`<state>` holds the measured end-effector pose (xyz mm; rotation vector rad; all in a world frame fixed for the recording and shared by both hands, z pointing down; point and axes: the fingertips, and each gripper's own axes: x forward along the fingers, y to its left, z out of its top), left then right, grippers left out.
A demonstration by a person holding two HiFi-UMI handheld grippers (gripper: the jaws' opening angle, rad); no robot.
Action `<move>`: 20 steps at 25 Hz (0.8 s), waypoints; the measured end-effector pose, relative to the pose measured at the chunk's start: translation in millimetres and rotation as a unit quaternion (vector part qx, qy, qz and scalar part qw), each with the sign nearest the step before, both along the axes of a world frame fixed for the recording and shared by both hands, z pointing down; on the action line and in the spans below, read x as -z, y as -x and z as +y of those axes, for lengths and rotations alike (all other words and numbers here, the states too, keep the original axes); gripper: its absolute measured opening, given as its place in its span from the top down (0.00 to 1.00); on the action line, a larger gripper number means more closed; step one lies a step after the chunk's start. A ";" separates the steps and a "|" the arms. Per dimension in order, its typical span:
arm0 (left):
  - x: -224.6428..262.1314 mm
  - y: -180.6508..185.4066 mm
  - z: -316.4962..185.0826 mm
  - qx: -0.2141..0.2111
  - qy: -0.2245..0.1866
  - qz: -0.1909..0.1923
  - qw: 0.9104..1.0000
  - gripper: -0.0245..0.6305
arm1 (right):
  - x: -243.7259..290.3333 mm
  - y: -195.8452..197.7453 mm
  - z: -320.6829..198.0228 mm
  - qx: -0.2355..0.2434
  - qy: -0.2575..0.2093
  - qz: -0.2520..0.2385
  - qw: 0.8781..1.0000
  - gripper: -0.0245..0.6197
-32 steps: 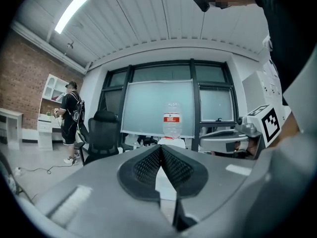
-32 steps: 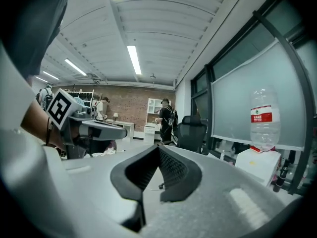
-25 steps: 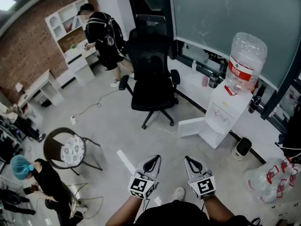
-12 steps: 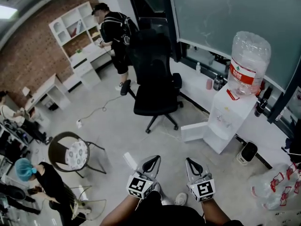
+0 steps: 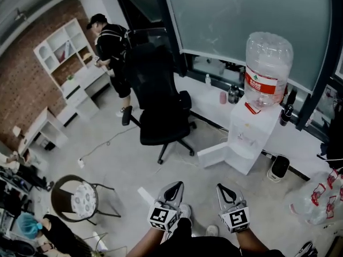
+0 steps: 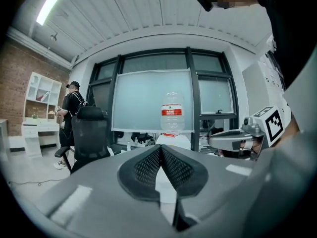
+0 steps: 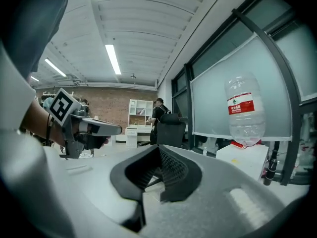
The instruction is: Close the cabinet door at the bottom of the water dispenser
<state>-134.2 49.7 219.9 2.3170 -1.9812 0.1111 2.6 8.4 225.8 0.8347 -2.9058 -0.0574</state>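
Water dispenser (image 5: 247, 138) nearer now; office chair (image 5: 158, 106) beside its open door (image 5: 214, 155).

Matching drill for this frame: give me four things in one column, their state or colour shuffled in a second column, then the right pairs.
1. cabinet door
2. water bottle
3. office chair
4. left claw

A. black
B. shut, nothing in it
C. swung open
D. upside down on top of the dispenser

Pairs: 1-C, 2-D, 3-A, 4-B
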 end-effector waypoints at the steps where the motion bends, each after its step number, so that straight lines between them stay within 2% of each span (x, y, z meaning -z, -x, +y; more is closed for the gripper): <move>1: -3.5 4.8 -4.9 -0.003 -0.001 0.007 1.000 0.93 | 2.5 5.8 -3.7 0.001 -0.007 0.011 1.000 0.96; 5: -13.3 23.9 -29.4 -0.025 0.008 0.015 1.000 0.93 | 14.9 34.0 -23.0 -0.010 -0.048 0.046 0.998 0.96; 7: -12.1 35.4 -45.2 -0.035 0.005 0.018 0.999 0.93 | 20.2 48.9 -35.3 -0.016 -0.056 0.044 0.997 0.96; 13: -4.5 74.0 -88.5 -0.080 -0.015 0.029 0.996 0.93 | 20.4 92.2 -70.5 -0.047 -0.041 0.031 0.998 0.96; 20: -18.2 112.5 -131.9 -0.130 -0.001 0.030 0.991 0.93 | 5.7 125.7 -105.0 -0.088 -0.027 0.053 0.994 0.96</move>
